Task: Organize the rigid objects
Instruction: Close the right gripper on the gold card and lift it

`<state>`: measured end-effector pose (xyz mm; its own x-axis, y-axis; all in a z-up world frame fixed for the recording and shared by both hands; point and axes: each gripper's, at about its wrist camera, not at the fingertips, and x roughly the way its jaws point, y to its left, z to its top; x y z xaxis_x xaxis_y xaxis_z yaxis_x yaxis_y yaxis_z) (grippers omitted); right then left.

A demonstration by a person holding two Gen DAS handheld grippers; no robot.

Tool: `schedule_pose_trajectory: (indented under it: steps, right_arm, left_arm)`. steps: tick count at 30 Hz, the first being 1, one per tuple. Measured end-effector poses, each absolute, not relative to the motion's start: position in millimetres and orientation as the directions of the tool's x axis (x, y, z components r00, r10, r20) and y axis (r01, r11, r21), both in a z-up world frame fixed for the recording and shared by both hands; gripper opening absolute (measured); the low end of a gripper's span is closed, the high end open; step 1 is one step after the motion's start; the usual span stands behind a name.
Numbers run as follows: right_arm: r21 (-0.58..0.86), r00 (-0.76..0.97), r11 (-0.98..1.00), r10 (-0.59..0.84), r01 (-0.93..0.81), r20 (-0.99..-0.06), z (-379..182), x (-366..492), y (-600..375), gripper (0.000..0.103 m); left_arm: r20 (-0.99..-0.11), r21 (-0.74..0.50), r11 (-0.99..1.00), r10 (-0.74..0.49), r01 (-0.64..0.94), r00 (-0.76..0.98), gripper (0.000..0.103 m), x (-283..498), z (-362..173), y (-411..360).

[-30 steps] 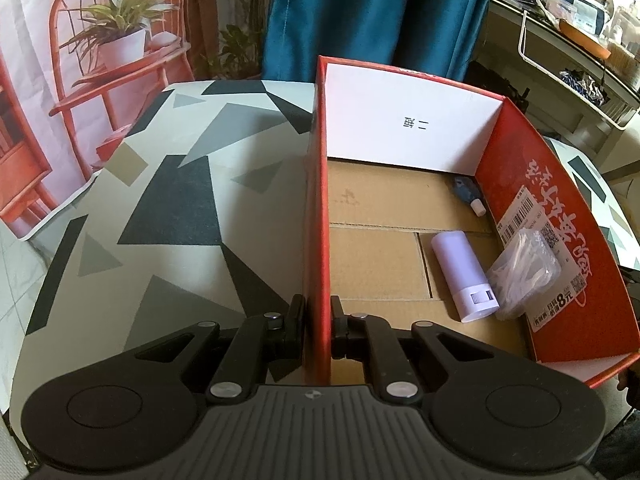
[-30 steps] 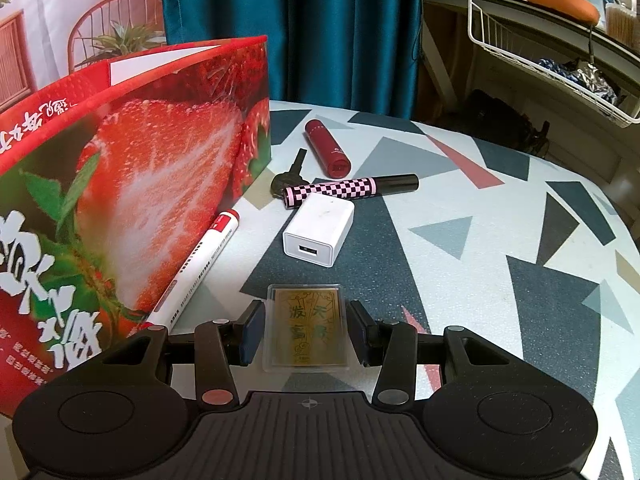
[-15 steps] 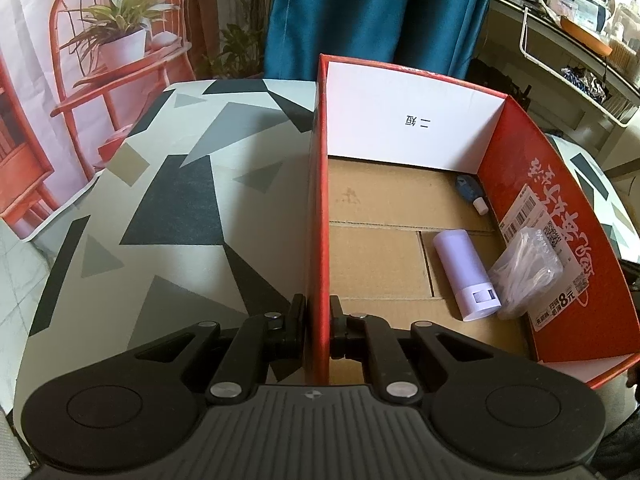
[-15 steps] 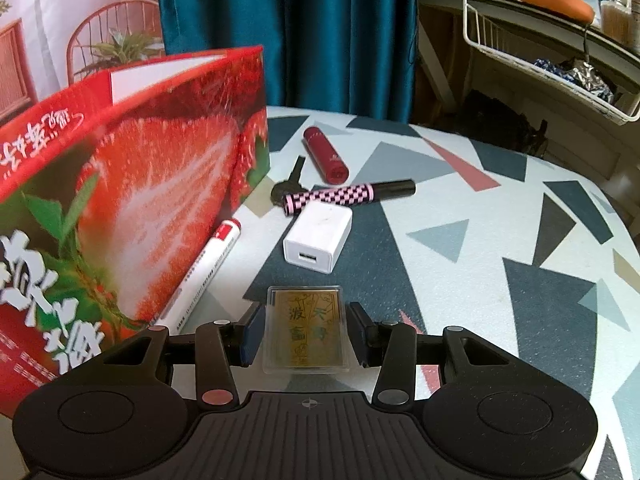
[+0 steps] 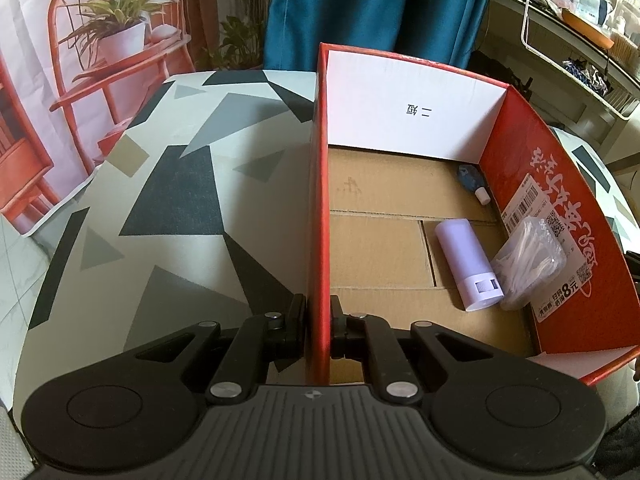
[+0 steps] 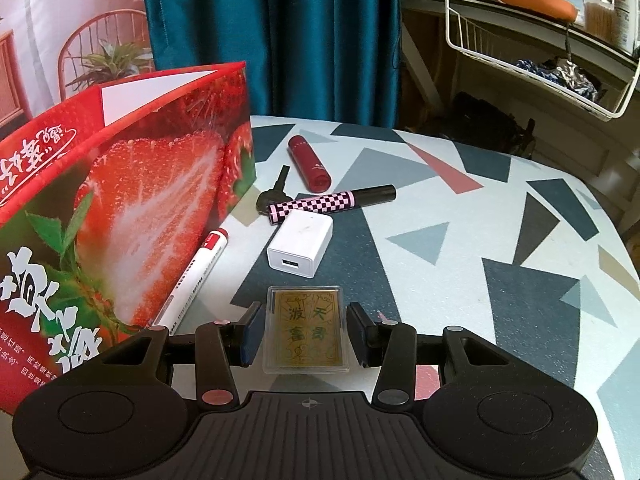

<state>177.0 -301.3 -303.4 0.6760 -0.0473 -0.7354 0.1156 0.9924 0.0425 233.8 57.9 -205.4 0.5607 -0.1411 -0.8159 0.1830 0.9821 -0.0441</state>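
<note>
My left gripper (image 5: 319,320) is shut on the left wall of the red strawberry box (image 5: 319,208), one finger on each side. Inside the box lie a lilac tube (image 5: 470,264), a clear plastic packet (image 5: 530,258) and a small blue bottle (image 5: 472,178). In the right wrist view my right gripper (image 6: 306,330) is open around a gold card in a clear case (image 6: 306,330); the fingers stand apart from its edges. The card lies flat on the patterned table beside the box (image 6: 120,208).
On the table ahead of the card lie a white USB charger (image 6: 300,244), a pink checked pen (image 6: 332,202), a dark red tube (image 6: 309,163), a black key (image 6: 272,194) and a white marker (image 6: 196,276) along the box wall. The table edge curves at right.
The right gripper has drawn slightly up and back, with the card still between its open fingers. The left gripper holds the box wall unchanged.
</note>
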Motion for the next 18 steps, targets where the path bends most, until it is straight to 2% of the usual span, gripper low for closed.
schedule_pose_trajectory:
  steps: [18]
  right_arm:
    - [0.051,0.676,0.990,-0.050,0.129,-0.735,-307.2,177.0,-304.7,0.041]
  left_arm:
    - [-0.808,-0.048,0.981,-0.149,0.189,0.569,0.012,225.0,-213.0,59.2]
